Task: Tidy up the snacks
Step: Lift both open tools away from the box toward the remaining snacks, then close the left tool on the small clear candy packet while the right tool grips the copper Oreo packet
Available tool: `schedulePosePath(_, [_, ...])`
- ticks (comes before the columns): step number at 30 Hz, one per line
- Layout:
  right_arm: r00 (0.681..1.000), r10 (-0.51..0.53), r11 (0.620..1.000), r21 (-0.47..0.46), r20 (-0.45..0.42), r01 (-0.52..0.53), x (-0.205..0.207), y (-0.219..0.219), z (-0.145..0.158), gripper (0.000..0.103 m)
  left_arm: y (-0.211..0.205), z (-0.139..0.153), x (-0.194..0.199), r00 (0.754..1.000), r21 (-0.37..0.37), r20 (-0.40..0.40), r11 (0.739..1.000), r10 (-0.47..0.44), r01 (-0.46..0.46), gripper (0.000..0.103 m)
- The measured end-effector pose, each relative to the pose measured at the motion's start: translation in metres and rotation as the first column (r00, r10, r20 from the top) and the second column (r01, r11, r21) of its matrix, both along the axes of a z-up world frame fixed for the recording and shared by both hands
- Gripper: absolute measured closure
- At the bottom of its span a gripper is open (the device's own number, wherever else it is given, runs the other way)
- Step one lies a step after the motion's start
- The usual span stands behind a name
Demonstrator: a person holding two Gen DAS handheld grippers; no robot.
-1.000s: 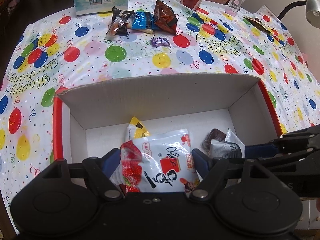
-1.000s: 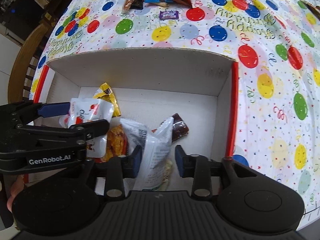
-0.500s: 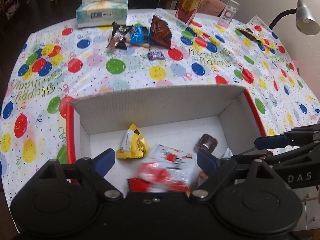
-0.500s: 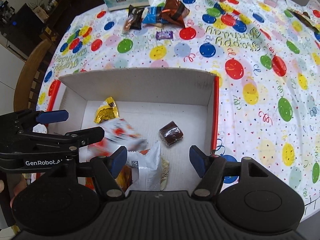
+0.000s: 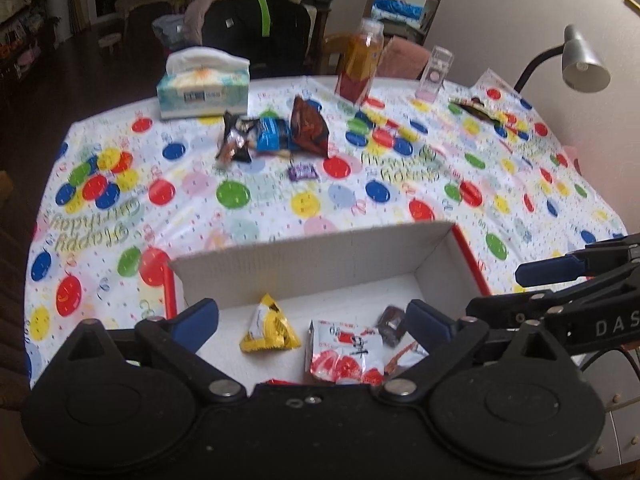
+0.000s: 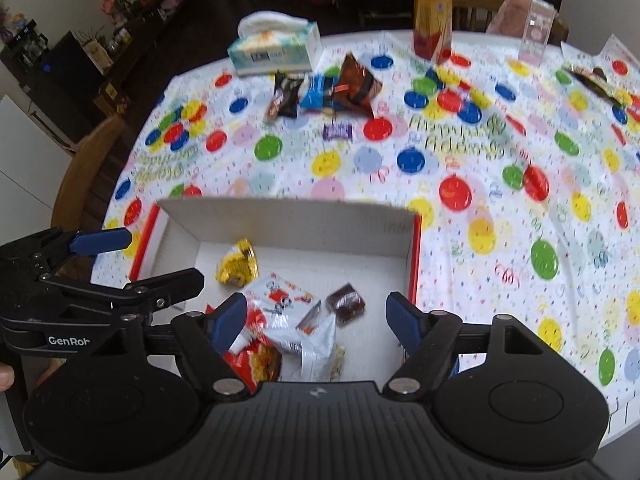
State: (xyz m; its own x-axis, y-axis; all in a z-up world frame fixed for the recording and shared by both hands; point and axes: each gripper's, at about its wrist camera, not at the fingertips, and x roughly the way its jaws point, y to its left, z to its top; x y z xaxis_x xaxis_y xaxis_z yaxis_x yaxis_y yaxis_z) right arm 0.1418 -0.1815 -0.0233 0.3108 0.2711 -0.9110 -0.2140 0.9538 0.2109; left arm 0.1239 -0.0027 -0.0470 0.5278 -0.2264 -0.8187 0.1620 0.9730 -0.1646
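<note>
Across the surface, beyond the box, the snack cluster lies straight ahead of both wide-open, empty tools: left tool, right tool.

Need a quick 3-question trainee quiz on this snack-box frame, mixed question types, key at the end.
1. True or false: the left gripper is shut on the red-and-white packet.
2. Which lies nearest the box on the tablecloth? A) tissue box B) purple candy C) juice bottle
3. Fill in: the yellow triangular packet lies ___ the box.

Key: 1 false, both grippers are open, right gripper too. 2 B. 3 inside.
</note>
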Motion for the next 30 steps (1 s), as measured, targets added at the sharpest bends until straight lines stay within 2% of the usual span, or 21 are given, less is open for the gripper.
schedulePosePath(6, [1.000,-0.014,1.000,0.026,0.021,0.013,0.021,-0.005,0.015,0.026,0.004,0.017,0.013,0.998,0.008,0.052,0.999,0.031,-0.032,0.001])
schedulePosePath(13, [0.999,-0.031,0.999,0.024,0.031,0.030,0.070,-0.015,0.023,0.025,0.010,0.027,0.051,0.993,0.032,0.079,0.995,0.090,-0.093,0.001])
schedulePosePath(21, [0.999,-0.020,1.000,0.007,0.041,0.019,0.137,-0.023,0.030,0.025,0.019,0.027,0.102,0.986,0.048,0.078,0.987,0.148,-0.152,0.001])
schedulePosePath(30, [0.999,-0.034,0.999,0.008,0.008,0.034,0.218,-0.022,0.015,0.025,0.026,0.014,0.152,0.983,0.081,0.073,0.981,0.169,-0.175,0.001])
